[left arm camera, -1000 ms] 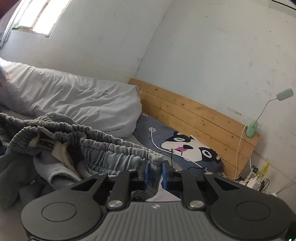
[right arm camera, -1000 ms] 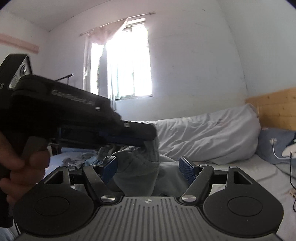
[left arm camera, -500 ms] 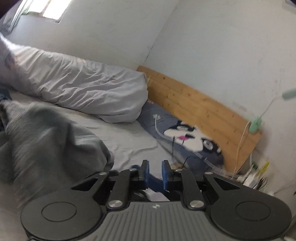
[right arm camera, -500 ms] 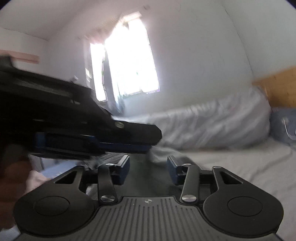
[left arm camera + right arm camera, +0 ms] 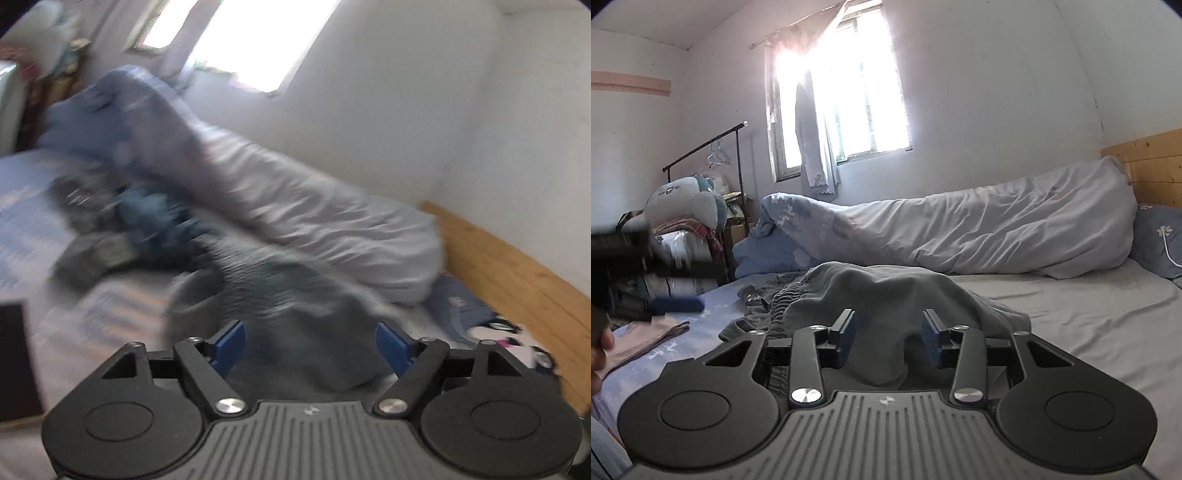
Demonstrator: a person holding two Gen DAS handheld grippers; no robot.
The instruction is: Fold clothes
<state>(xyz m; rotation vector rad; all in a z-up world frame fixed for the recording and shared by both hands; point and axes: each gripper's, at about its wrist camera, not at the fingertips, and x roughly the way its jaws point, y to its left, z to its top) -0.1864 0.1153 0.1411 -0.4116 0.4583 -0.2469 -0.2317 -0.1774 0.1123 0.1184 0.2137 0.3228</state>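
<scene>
- Right wrist view: right gripper (image 5: pixel 888 338) half-closed around grey trousers (image 5: pixel 886 291), pads not pressing; pinch firmly.
- Left gripper (image 5: pixel 310 347) just opened wide, empty; regrasp waistband.

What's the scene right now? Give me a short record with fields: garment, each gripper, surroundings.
garment: grey trousers heaped on the bed, elastic waistband showing, not folded
left gripper: jaws have just been opening; wide open, nothing pinched, grey cloth lying beyond them
right gripper: jaws have been closing; part open, a fold of the trousers between the pads, contact unclear
surroundings: rolled duvet along the wall, wooden headboard, window
view quality: left wrist view blurred
</scene>
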